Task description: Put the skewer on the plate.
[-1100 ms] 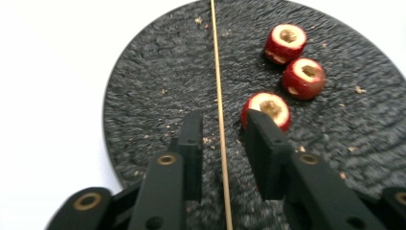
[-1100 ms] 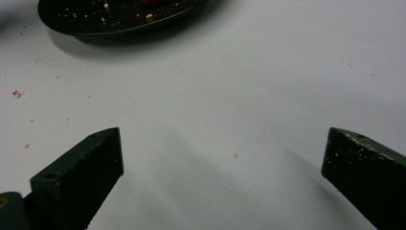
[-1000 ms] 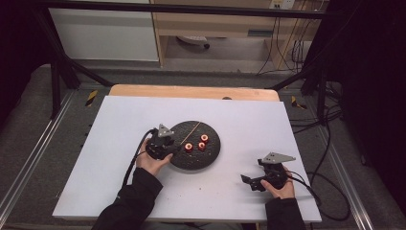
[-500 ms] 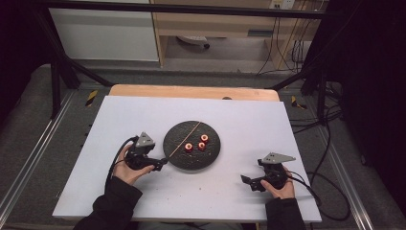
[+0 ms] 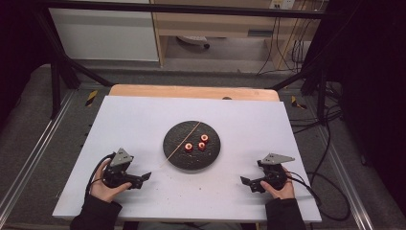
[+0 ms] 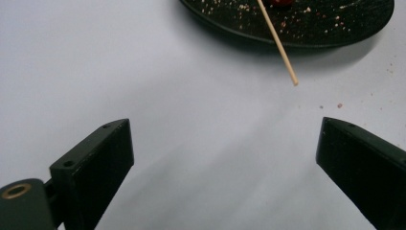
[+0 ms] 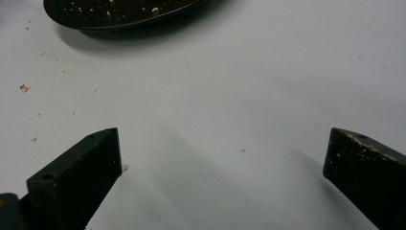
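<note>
Left gripper (image 5: pixel 143 177), jaws just spread wide on nothing, sits near the table's (image 5: pixel 143 120) front-left corner; right gripper (image 5: pixel 246 182) gapes near front-right. Skewer (image 5: pixel 181 143) apparently overhangs the plate (image 5: pixel 191 160).

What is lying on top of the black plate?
On the black plate lie three red pieces, a thin wooden skewer overhanging its rim, and scattered crumbs. Anything beneath the pieces is covered.

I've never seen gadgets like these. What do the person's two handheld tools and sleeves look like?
Each hand grasps a black gripper: the left gripper and the right gripper. Both carry a grey three-cornered plate on top, trail a black cable, and end in two blocky black fingers with small screw holes. The person's sleeves are dark.
</note>
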Available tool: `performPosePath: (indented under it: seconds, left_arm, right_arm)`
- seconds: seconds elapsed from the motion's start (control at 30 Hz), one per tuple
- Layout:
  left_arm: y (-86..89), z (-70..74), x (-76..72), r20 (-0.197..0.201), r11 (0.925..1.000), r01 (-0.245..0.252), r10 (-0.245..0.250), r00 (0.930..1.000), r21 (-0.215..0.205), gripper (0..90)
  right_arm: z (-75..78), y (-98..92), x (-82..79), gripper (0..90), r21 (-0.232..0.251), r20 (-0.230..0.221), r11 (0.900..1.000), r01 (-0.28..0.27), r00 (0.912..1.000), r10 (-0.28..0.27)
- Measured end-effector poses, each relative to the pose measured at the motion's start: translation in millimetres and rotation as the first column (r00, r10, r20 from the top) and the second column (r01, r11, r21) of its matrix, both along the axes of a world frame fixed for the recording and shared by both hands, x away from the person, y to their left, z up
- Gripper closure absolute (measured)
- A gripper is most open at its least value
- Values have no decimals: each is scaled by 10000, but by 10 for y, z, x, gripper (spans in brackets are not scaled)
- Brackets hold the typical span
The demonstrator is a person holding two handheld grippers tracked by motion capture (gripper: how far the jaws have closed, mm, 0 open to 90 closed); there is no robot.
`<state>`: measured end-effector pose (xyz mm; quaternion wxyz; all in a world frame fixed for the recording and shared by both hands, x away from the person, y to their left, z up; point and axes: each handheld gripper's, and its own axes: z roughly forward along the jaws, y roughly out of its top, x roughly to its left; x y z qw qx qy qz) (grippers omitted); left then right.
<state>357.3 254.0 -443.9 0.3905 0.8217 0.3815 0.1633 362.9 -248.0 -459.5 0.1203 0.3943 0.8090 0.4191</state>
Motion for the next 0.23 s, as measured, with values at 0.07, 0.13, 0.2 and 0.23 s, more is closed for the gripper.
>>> performPosePath:
  seconds: [0.07,0.13,0.2,0.23]
  left_arm:
    - [46,-29,-26,-29,10000,-46,46,10000,-81,47]
    - [78,-32,-30,-23,9999,-94,94,10000,-115,47]
    - [91,-27,-22,3,9997,-143,143,9999,-175,48]
    - [88,-26,-18,3,9997,-160,160,9999,-199,49]
  right_arm:
    - [-2,3,-5,5,-31,-38,10000,-17,10000,17]
    - [-4,6,-7,5,-23,-64,10000,-21,10000,20]
    - [-4,7,-10,5,-27,-109,10000,-38,9999,38]
    - [-5,8,-11,5,-38,-116,10000,-50,9999,49]
